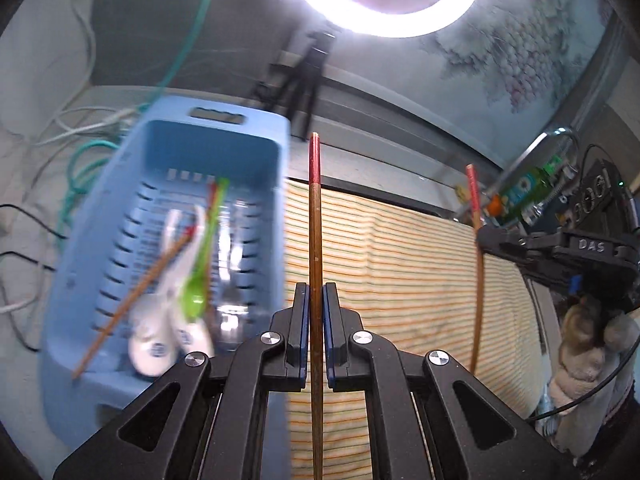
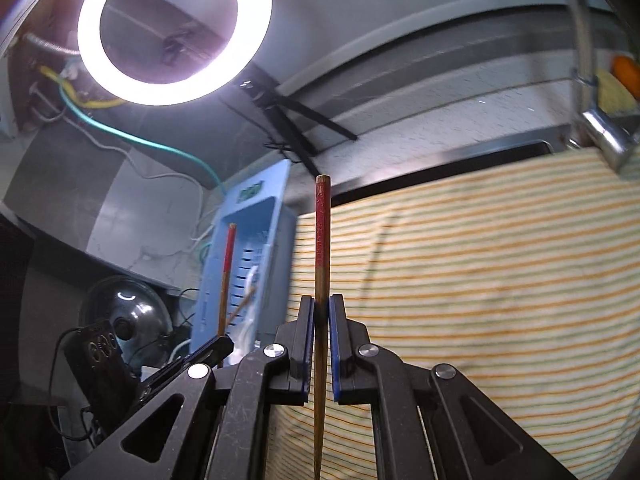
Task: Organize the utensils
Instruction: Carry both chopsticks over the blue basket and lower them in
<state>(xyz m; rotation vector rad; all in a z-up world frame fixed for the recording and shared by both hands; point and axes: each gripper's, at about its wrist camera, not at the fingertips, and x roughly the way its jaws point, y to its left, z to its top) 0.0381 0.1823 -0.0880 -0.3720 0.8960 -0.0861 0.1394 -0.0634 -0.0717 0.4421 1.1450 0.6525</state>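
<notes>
My left gripper [image 1: 316, 292] is shut on a wooden chopstick with a red top [image 1: 315, 240], held upright over the striped cloth [image 1: 400, 280]. My right gripper [image 2: 320, 304] is shut on a second red-topped chopstick [image 2: 322, 260], also upright. Each gripper shows in the other's view: the right one [image 1: 480, 236] with its chopstick [image 1: 476, 280], the left one [image 2: 222, 342] with its chopstick [image 2: 225, 276]. A blue slotted basket [image 1: 100, 208] lies left of the cloth; it also shows in the right wrist view [image 2: 276, 192]. It holds a chopstick [image 1: 132, 304], a green spoon [image 1: 196, 288] and white spoons [image 1: 156, 340].
A ring light [image 1: 384, 0] on a tripod [image 1: 308, 80] stands behind the cloth. Cables [image 1: 80, 152] lie left of the basket. A tap [image 1: 556, 136] and bottles [image 1: 528, 192] are at the right. A dark pot lid [image 2: 124, 312] sits at the far left.
</notes>
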